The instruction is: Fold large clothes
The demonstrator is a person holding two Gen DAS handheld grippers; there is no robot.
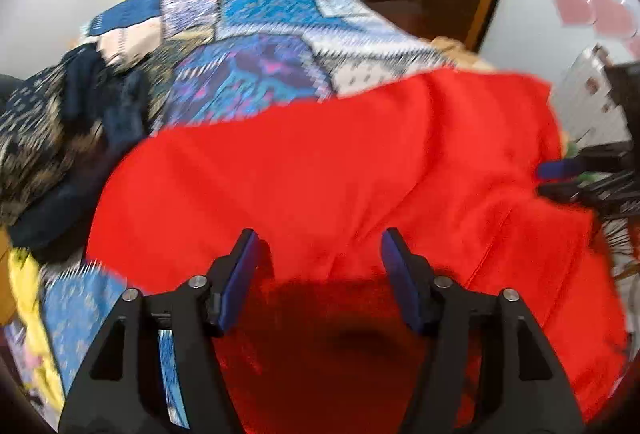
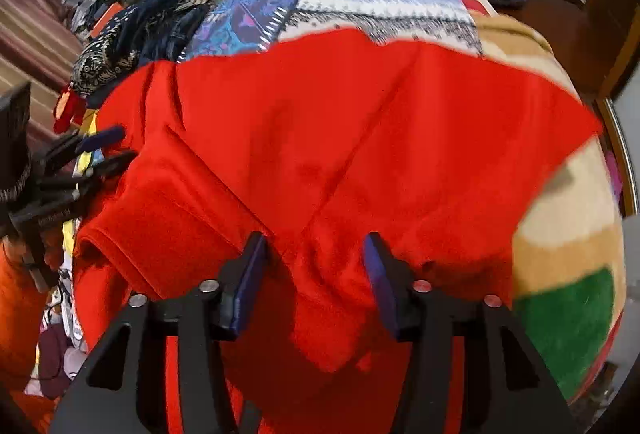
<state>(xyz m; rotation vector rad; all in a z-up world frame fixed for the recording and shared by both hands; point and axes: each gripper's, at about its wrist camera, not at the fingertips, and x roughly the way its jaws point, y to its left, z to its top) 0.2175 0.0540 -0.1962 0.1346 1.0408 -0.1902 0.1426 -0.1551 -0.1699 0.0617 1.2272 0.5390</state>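
The left hand-held gripper (image 1: 318, 246) pointed steeply down over the red garment (image 1: 340, 169), its blue-padded fingers (image 1: 244, 274) spread apart with only flat red cloth showing between them and nothing pinched. The right hand-held gripper (image 2: 316, 250) hung over the same red garment (image 2: 360, 121); a raised fold of the cloth sat between its parted fingers (image 2: 250, 274), though the pads did not appear to press on it. The garment lay spread on the bed, over a blue patchwork bedspread (image 1: 260, 33) that showed beyond its far edge. A heap of dark patterned clothes (image 1: 60, 121) lay just beside the garment's left edge in the left wrist view. To the garment's right in the right wrist view lay a striped blanket (image 2: 568, 234) in cream, tan and green. Both views were somewhat blurred.
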